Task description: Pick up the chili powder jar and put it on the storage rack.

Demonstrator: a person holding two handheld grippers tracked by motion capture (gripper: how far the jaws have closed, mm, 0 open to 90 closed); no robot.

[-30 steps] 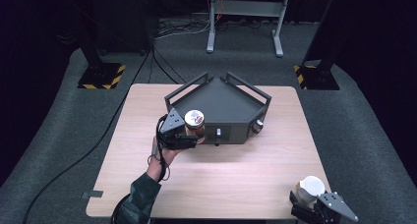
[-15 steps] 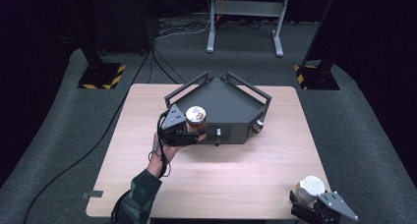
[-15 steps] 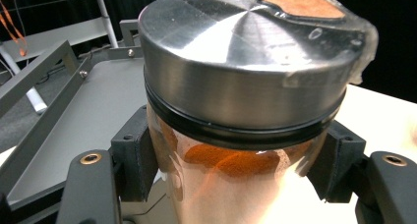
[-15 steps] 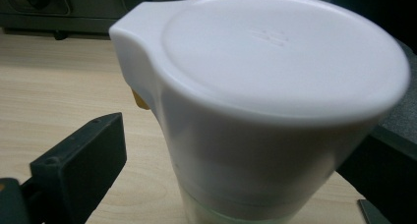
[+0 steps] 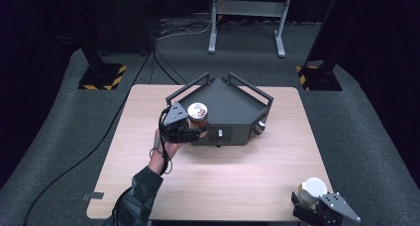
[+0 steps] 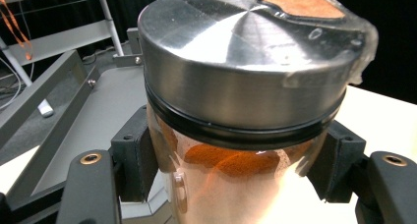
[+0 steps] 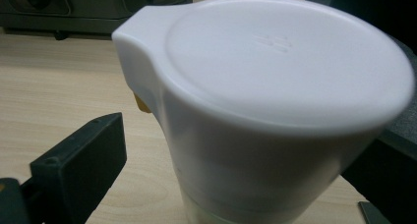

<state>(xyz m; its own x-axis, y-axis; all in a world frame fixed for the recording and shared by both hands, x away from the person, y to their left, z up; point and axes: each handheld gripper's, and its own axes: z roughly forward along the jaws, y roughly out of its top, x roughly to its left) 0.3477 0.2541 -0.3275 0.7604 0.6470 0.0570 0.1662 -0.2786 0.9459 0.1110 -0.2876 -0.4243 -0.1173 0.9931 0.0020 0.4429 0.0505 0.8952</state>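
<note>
At the near right corner of the surface (image 5: 233, 186), the right gripper (image 5: 324, 210) is seen, with a white lidded container (image 5: 313, 188) standing between its jaws. In the right gripper view the white container (image 7: 275, 111) is shown upright on the light wood, its flat lid bearing a tab on one side. One jaw stands apart from the container's wall, with bare wood visible in the gap; the other jaw is largely hidden behind the container. Whether the container is pressed cannot be told.

Farther in, left of the middle of the surface, the left gripper (image 5: 181, 127) is held by a hand (image 5: 166, 146) whose camouflage sleeve (image 5: 136, 196) comes in from the near edge. Its jaws are closed on a glass jar (image 5: 197, 115), which is gripped just below the lid. In the left gripper view the jar (image 6: 246, 135) is seen upright with a brushed metal lid (image 6: 241, 62), a clear film with an orange-brown patch stuck on top, and orange-brown powder inside. A black pad (image 6: 135, 160) is pressed against the glass on each side.

The jar is held at the near left edge of a dark grey angular tray (image 5: 223, 104), which sits at the middle of the surface toward the far edge. Raised rails run along the tray's far sides, and a knob (image 5: 259, 128) is set at its near right corner.

Beyond the surface, grey carpet, a metal stand (image 5: 246, 18) and yellow-and-black striped bases (image 5: 103, 77) are seen.
</note>
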